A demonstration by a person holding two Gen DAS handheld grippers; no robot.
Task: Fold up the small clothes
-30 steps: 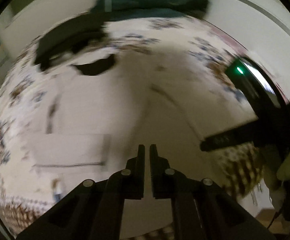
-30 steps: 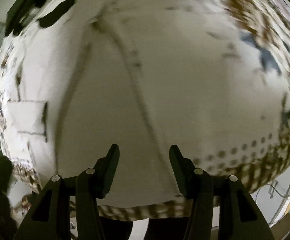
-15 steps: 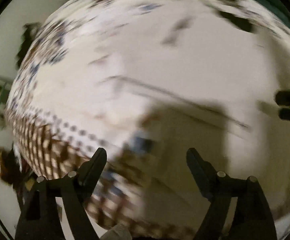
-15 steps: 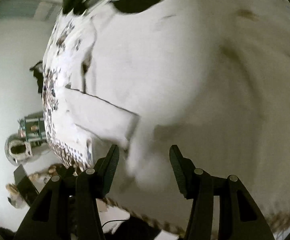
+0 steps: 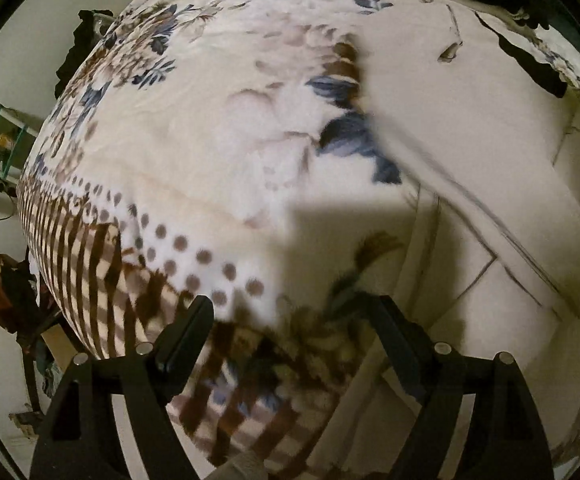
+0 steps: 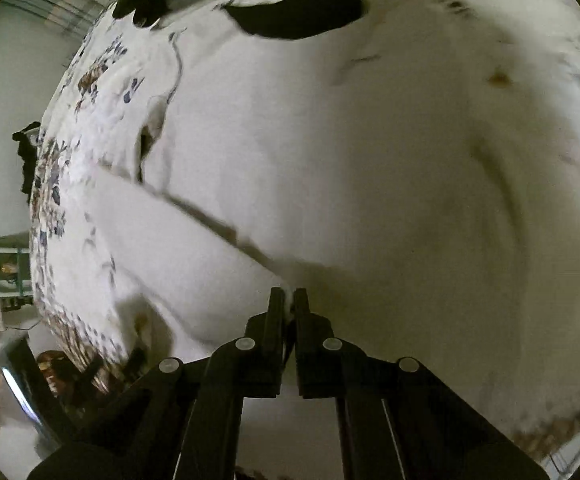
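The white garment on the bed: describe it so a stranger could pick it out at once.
Start at the floral blanket that covers the bed. On it lies the white garment, plain and pale, spread mostly flat. Unlike the patterned blanket and the black cloth at its far end, it bears no print, and the right gripper pinches a fold of it.

Right gripper (image 6: 289,300) pinched on edge of white garment (image 6: 194,248), spread over floral blanket (image 6: 70,152).

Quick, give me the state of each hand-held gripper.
Left hand-held gripper: open, holding nothing.
Right hand-held gripper: closed on the white garment.
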